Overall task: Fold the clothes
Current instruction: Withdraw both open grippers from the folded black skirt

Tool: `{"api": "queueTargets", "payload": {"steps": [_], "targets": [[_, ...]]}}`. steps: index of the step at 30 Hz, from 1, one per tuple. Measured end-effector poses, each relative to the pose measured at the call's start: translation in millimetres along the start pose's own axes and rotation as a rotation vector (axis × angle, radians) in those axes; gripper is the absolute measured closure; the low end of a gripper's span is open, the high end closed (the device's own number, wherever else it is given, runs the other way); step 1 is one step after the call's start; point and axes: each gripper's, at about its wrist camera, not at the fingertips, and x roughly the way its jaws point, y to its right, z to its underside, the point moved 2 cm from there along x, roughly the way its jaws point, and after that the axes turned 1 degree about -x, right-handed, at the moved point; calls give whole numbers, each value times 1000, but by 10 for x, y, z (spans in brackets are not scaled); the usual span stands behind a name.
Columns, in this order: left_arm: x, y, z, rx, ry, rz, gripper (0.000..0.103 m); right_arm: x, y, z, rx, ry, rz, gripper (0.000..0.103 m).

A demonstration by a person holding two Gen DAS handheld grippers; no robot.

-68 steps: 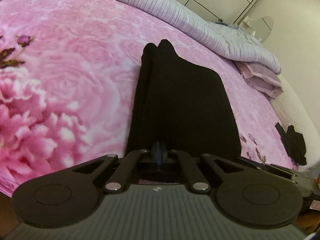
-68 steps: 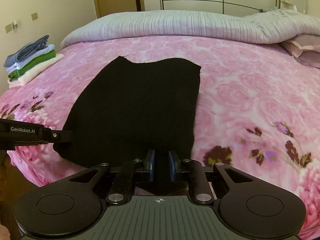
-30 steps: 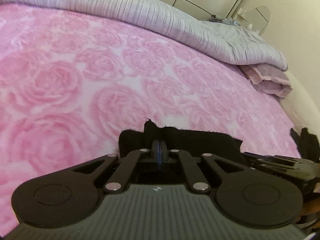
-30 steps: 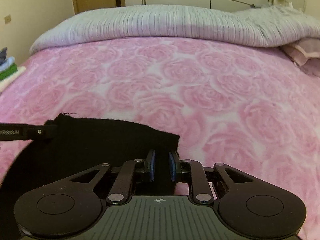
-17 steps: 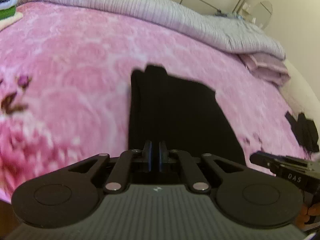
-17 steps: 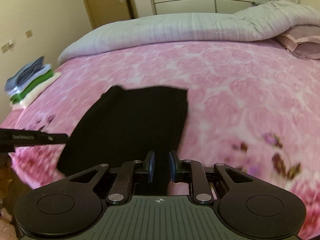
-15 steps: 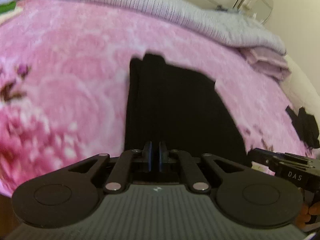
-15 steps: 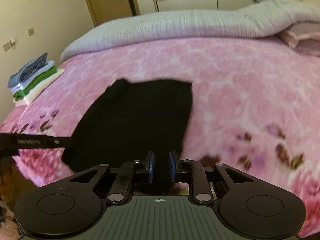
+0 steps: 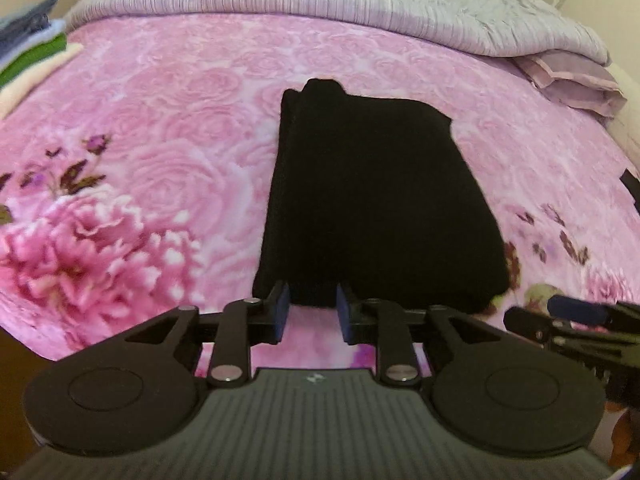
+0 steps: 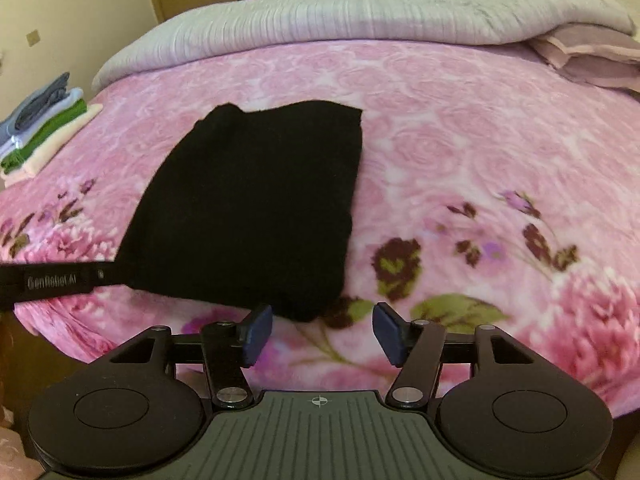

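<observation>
"GenRobot.AI" on left hand-held gripper (image 10: 52,280)

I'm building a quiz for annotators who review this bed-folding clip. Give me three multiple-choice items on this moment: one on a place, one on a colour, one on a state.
1. Where is the stack of folded clothes?
A. at the bed's left edge
B. on the pillow
C. on the black garment

2. What colour is the garment nearest the grippers?
A. green
B. black
C. white

3. How does the right gripper stand?
A. shut on the garment
B. shut and empty
C. open, off the cloth

Answers: 1 A, the stack of folded clothes lies at the left edge of the pink floral bedspread. 2 B, the black garment lies folded. 3 C, the right gripper has just been opening; its pads are apart, off the cloth.
</observation>
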Motion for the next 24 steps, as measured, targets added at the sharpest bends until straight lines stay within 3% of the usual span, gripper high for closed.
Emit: {"api": "queueTargets", "payload": {"steps": [4, 11, 24], "targets": [[-182, 108, 65, 25, 15, -25, 73, -137, -17, 16, 4, 15, 12, 37], [-495, 188, 157, 54, 60, -71, 69, -325, 11, 15, -11, 2, 24, 36], [-858, 359, 282, 78, 133, -100, 61, -719, -48, 192, -19, 73, 33, 35]]}}
